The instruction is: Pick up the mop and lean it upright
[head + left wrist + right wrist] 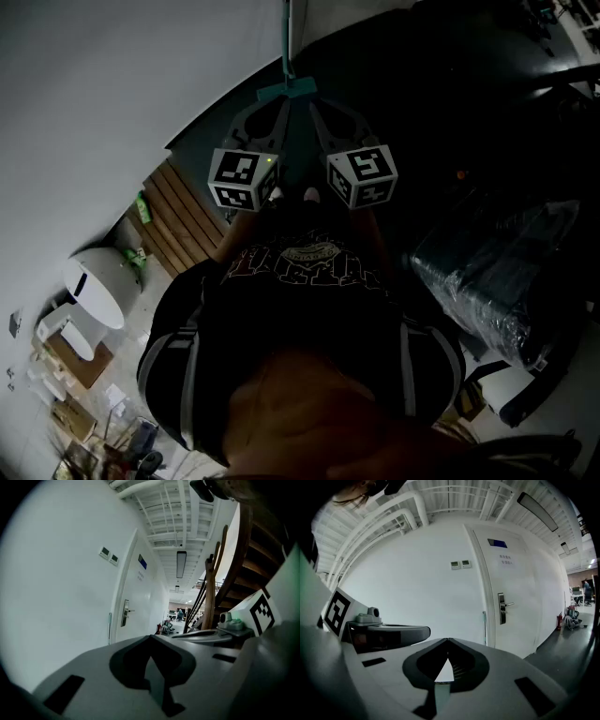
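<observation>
Left gripper (277,105): jaws closed tip to tip, nothing between them. Its marker cube (242,178) sits at 7 o'clock from the tips. Wooden slats (178,217) lie further out at 8 o'clock, and a white rounded unit (94,286) is beyond those, near the left edge.

Mop (290,88): at 12 o'clock from both gripper tips, against the white wall (112,94). The teal head end is at the bottom. The handle (294,26) runs straight up and leaves the top of the head view. Long axis is vertical, so it stands upright along the wall. In the left gripper view the handle is a thin vertical line at 10 o'clock from the jaw tips. In the right gripper view it sits at 2 o'clock, just left of the door (506,597) frame. Both views show it well apart from the jaws, so neither gripper is on it.

Right gripper (314,108): jaws also closed, tips meeting, empty. Its marker cube (362,174) is at 5 o'clock from the tips. The two grippers are side by side, both aimed at the wall.

A dark plastic-wrapped bundle (497,281) lies at 4 o'clock, on the right.
</observation>
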`<action>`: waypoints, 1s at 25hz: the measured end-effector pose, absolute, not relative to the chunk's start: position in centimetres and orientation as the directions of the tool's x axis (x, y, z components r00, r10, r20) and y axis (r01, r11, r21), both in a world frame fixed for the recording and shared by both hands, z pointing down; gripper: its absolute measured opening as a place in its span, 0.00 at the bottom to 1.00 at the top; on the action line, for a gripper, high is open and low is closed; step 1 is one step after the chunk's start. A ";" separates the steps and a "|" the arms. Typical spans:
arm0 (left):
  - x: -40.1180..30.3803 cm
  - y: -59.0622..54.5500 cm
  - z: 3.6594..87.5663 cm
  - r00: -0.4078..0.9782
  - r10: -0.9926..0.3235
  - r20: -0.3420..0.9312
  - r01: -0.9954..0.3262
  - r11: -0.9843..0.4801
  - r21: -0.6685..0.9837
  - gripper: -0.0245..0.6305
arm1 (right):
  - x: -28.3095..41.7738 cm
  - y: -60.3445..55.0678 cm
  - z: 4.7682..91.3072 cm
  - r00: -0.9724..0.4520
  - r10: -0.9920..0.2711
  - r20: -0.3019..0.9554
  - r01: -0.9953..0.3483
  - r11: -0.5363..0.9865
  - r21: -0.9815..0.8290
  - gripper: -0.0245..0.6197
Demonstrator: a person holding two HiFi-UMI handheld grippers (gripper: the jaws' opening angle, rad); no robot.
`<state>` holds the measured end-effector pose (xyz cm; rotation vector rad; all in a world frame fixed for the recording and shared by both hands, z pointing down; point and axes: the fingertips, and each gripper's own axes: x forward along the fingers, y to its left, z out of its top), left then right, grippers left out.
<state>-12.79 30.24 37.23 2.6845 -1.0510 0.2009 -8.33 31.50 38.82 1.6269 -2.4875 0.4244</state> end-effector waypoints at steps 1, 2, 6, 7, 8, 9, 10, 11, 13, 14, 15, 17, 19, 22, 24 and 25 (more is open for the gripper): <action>-12.7 30.3 37.3 0.731 -0.646 0.219 -0.681 -0.709 0.183 0.11 | -8.3 31.5 38.9 -0.406 -0.874 0.268 -0.913 0.376 -0.159 0.07; -12.7 30.4 37.3 0.732 -0.645 0.219 -0.681 -0.709 0.185 0.11 | -8.3 31.6 38.9 -0.407 -0.873 0.268 -0.913 0.376 -0.159 0.07; -12.8 30.0 37.4 0.730 -0.649 0.216 -0.683 -0.707 0.185 0.11 | -8.6 31.1 39.1 -0.414 -0.870 0.268 -0.909 0.385 -0.158 0.07; -13.0 29.8 37.5 0.728 -0.651 0.216 -0.685 -0.705 0.185 0.11 | -8.8 31.0 39.2 -0.417 -0.868 0.268 -0.908 0.388 -0.158 0.07; -13.2 29.7 37.6 0.727 -0.652 0.216 -0.686 -0.703 0.186 0.11 | -9.0 30.8 39.2 -0.420 -0.867 0.267 -0.907 0.390 -0.159 0.07; -13.3 29.5 37.6 0.725 -0.654 0.216 -0.688 -0.701 0.189 0.11 | -9.2 30.6 39.2 -0.422 -0.867 0.264 -0.906 0.392 -0.159 0.07; -13.5 29.4 37.7 0.724 -0.655 0.216 -0.689 -0.699 0.191 0.11 | -9.3 30.4 39.2 -0.424 -0.868 0.259 -0.905 0.394 -0.160 0.07; -13.8 29.3 37.7 0.723 -0.657 0.215 -0.691 -0.697 0.192 0.11 | -9.6 30.3 39.1 -0.426 -0.869 0.253 -0.904 0.397 -0.160 0.07; -14.3 29.1 37.6 0.721 -0.660 0.212 -0.693 -0.695 0.194 0.11 | -10.0 30.1 38.8 -0.431 -0.869 0.244 -0.902 0.401 -0.161 0.07; -14.6 29.0 37.5 0.720 -0.661 0.209 -0.693 -0.694 0.193 0.11 | -10.3 29.9 38.7 -0.432 -0.869 0.242 -0.901 0.403 -0.161 0.07; -14.8 28.8 37.5 0.720 -0.662 0.207 -0.693 -0.694 0.193 0.11 | -10.5 29.7 38.6 -0.432 -0.869 0.241 -0.901 0.403 -0.161 0.07; -15.5 28.2 37.4 0.722 -0.662 0.204 -0.692 -0.695 0.193 0.11 | -11.1 29.1 38.6 -0.432 -0.870 0.238 -0.901 0.403 -0.161 0.07; -16.2 27.6 37.5 0.724 -0.659 0.202 -0.689 -0.698 0.193 0.11 | -11.8 28.4 38.7 -0.429 -0.873 0.234 -0.902 0.401 -0.159 0.07; -17.5 26.7 37.7 0.730 -0.652 0.203 -0.683 -0.705 0.190 0.11 | -13.1 27.6 38.8 -0.417 -0.880 0.228 -0.907 0.389 -0.160 0.07; -18.2 26.5 37.9 0.737 -0.644 0.207 -0.675 -0.713 0.189 0.11 | -13.6 27.2 39.0 -0.404 -0.886 0.227 -0.913 0.374 -0.163 0.07; -18.4 26.3 38.0 0.740 -0.639 0.208 -0.672 -0.717 0.188 0.11 | -13.8 27.1 39.1 -0.397 -0.890 0.226 -0.916 0.366 -0.165 0.07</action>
